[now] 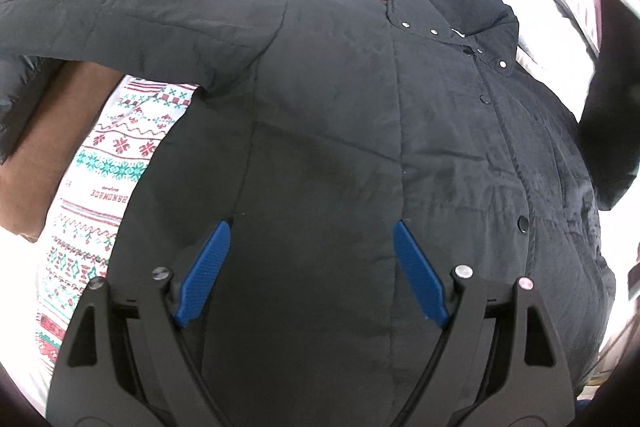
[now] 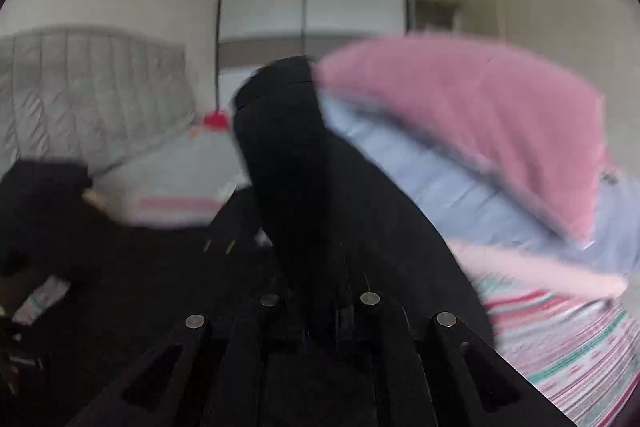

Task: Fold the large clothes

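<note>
Left wrist view looks down on a black jacket [image 1: 340,131] spread front-up over a bed sheet [image 1: 116,163] printed with red and green patterns. One sleeve [image 1: 120,15] stretches away to the left, crossing a brown cushion [image 1: 44,147] at the frame edge. The collar [image 1: 452,7] with its metal snaps lies at the far side. The left gripper [image 1: 310,239] hangs over the jacket's lower body with its blue fingers [image 1: 208,275] spread wide and nothing between them. Beyond the collar the picture is washed out white, so little can be made out there.

Right wrist view is blurred. The right gripper [image 2: 320,307] looks clenched on a fold of the jacket's black cloth [image 2: 304,167], which rises in front of the lens and hides the fingertips. A pink pillow [image 2: 472,123] sits on a pale blue one [image 2: 420,183] just to the right, near the raised cloth. A grey headboard [image 2: 92,87] and a white wardrobe [image 2: 312,7] stand behind. Open sheet shows to the jacket's left.
</note>
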Action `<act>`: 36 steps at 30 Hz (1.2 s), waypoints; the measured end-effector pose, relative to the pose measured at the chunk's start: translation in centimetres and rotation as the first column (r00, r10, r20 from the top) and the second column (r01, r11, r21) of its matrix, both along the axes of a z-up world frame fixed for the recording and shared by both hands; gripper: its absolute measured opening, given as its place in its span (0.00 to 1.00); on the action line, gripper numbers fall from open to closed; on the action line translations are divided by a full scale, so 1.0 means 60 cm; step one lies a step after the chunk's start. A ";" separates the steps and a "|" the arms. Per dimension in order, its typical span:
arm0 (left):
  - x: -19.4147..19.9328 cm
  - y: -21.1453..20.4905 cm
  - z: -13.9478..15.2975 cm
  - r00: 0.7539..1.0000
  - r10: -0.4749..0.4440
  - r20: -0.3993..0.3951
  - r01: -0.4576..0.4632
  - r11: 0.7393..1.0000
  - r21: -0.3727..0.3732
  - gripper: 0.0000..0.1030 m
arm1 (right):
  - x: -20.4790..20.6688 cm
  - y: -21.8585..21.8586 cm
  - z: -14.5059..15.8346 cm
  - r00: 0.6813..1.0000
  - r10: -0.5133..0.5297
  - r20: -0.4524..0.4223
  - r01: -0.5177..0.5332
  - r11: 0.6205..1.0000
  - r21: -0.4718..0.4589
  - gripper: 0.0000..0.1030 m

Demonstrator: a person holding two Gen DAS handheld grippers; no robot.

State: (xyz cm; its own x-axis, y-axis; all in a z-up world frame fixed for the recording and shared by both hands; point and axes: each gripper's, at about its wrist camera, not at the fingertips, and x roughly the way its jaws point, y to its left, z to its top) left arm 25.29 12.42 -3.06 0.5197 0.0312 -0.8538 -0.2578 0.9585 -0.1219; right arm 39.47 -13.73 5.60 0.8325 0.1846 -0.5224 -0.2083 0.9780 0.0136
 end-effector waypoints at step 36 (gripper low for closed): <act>-0.011 0.040 0.004 0.999 0.012 0.035 -0.012 1.000 -0.017 0.82 | 0.074 0.158 -0.163 0.852 0.259 -0.455 -0.222 0.966 0.135 0.52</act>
State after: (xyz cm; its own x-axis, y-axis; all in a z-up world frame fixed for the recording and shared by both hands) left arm 24.64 14.84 -2.85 0.5487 0.0235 -0.8357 -0.2644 0.9532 -0.1468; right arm 43.91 -4.27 -4.16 0.4206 0.4018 -0.8134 -0.3878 0.8902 0.2391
